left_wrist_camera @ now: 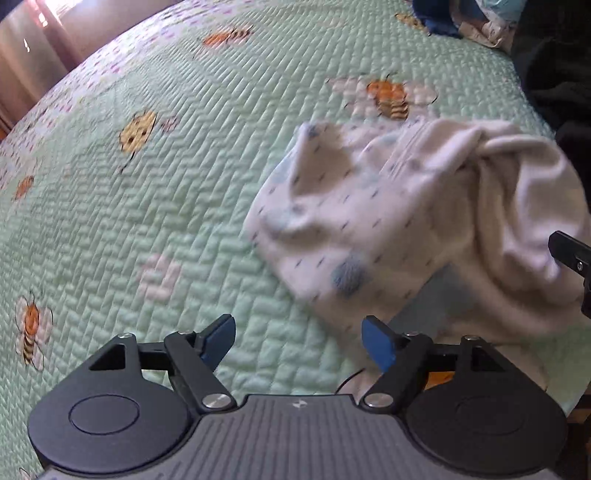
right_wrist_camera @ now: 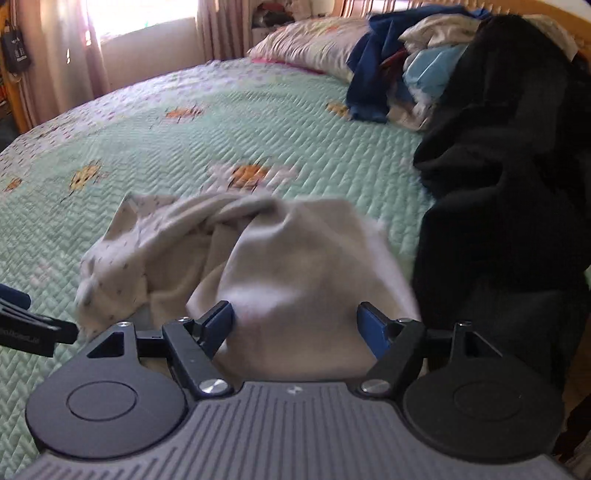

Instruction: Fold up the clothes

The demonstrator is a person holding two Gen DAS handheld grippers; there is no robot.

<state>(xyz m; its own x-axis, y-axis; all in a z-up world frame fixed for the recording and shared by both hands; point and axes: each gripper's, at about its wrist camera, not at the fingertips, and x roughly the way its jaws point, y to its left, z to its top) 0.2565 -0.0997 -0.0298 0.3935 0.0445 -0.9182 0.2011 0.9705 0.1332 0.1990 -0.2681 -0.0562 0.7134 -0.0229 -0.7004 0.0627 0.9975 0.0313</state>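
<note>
A small white garment point(left_wrist_camera: 388, 221) with tiny blue marks lies crumpled and blurred on the green bee-patterned quilt point(left_wrist_camera: 147, 221). My left gripper point(left_wrist_camera: 299, 328) is open just in front of the garment's near edge, with only quilt between its blue pads. Part of the right gripper point(left_wrist_camera: 572, 254) shows at the right edge, beside the cloth. In the right wrist view the garment point(right_wrist_camera: 288, 258) bulges up between the spread fingers of my right gripper point(right_wrist_camera: 297, 314), which is open; the pads do not press on the cloth. The left gripper point(right_wrist_camera: 22, 321) pokes in from the left.
A heap of black clothing point(right_wrist_camera: 498, 184) sits close on the right. Behind it is a pile of blue, white and light blue clothes point(right_wrist_camera: 406, 74), with a pillow point(right_wrist_camera: 310, 40) at the head of the bed. Curtains and a bright window point(right_wrist_camera: 129, 22) are beyond the quilt point(right_wrist_camera: 184, 147).
</note>
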